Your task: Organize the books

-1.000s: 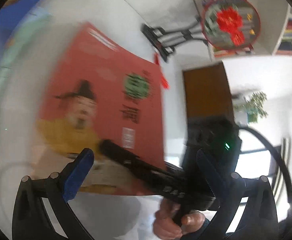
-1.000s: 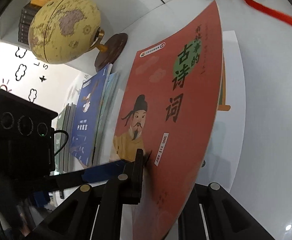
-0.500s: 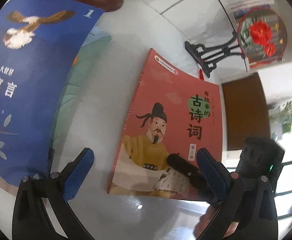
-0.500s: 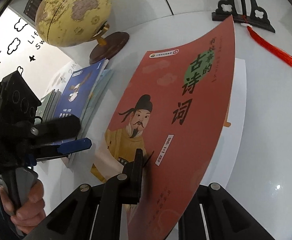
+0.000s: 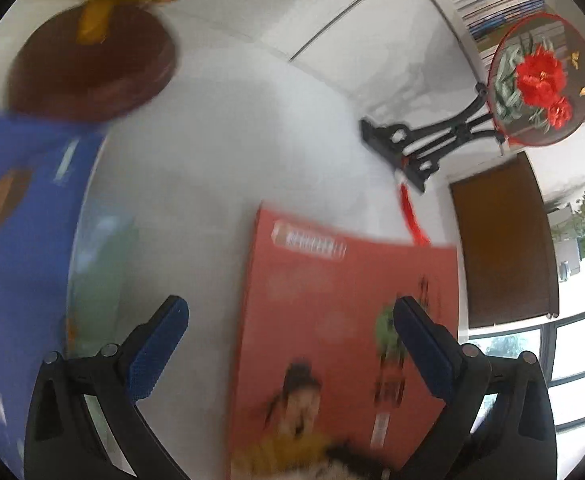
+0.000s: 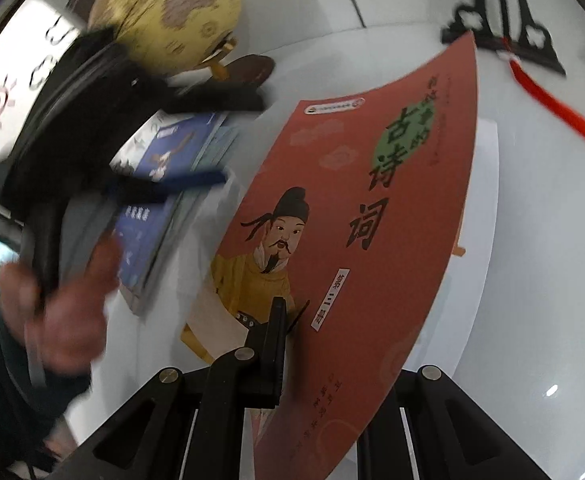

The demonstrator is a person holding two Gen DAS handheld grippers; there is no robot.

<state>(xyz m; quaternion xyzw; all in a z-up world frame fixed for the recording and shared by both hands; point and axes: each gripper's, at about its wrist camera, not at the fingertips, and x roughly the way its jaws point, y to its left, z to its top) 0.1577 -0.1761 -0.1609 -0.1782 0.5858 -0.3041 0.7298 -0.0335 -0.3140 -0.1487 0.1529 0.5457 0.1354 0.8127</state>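
A red book (image 6: 356, 216) with a robed figure on its cover is lifted and bowed above the white table. My right gripper (image 6: 288, 350) is shut on its near edge. The left wrist view is blurred, and there the red book (image 5: 344, 320) lies behind the right fingertip. My left gripper (image 5: 292, 344) is open and holds nothing. In the right wrist view the left gripper (image 6: 212, 140) hovers over the stack topped by a blue book (image 6: 160, 184), held by a hand (image 6: 64, 308). The blue book (image 5: 24, 220) lies to the left of the left gripper.
A yellow globe (image 6: 168, 20) on a brown round base (image 5: 92, 64) stands behind the blue stack. At the back right a black stand (image 5: 412, 148) carries a round fan with red flowers (image 5: 540, 80) and a red tassel (image 6: 552, 108). A white sheet (image 6: 486, 200) lies under the red book.
My left gripper has moved forward toward the globe's base, over the blue stack and closer to the red book. The red book stays in my right gripper, which has rolled a little.
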